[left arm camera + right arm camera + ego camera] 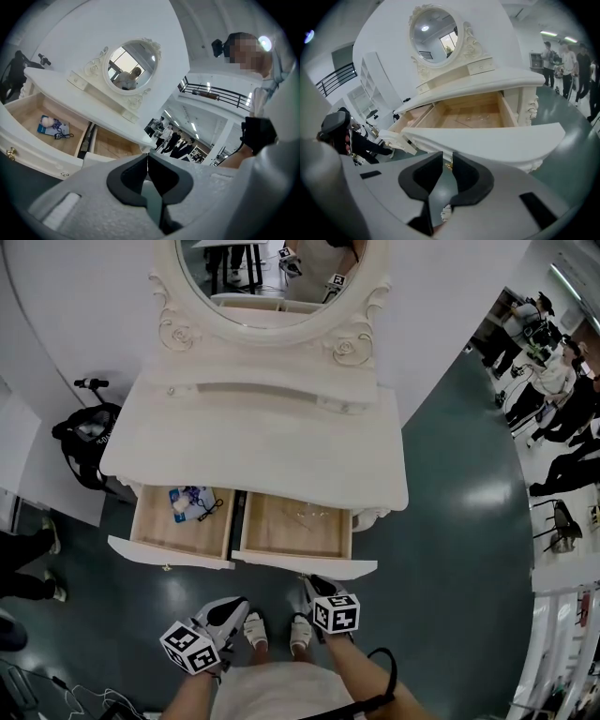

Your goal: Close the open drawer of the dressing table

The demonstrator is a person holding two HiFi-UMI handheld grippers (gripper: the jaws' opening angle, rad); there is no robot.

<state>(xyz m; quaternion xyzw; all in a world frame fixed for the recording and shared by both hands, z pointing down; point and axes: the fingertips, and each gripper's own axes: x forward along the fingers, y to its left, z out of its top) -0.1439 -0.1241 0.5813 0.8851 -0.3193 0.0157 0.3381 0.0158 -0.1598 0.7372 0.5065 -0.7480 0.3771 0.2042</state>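
Both drawers stand pulled out from under the tabletop (262, 442). The right drawer (487, 138) is straight ahead of the right tool (446, 161), with its front just beyond the tips. To close it well, I think the tool should press on the middle of the front, near the knob (449, 165), and push straight, so the drawer does not jam aslant. This tool has only a narrow gap and grips nothing. The knob shows in the gap, but contact is unclear. The left tool (147, 159) has its jaws together and is empty. The left drawer (28, 111) lies ahead of it, to its left.
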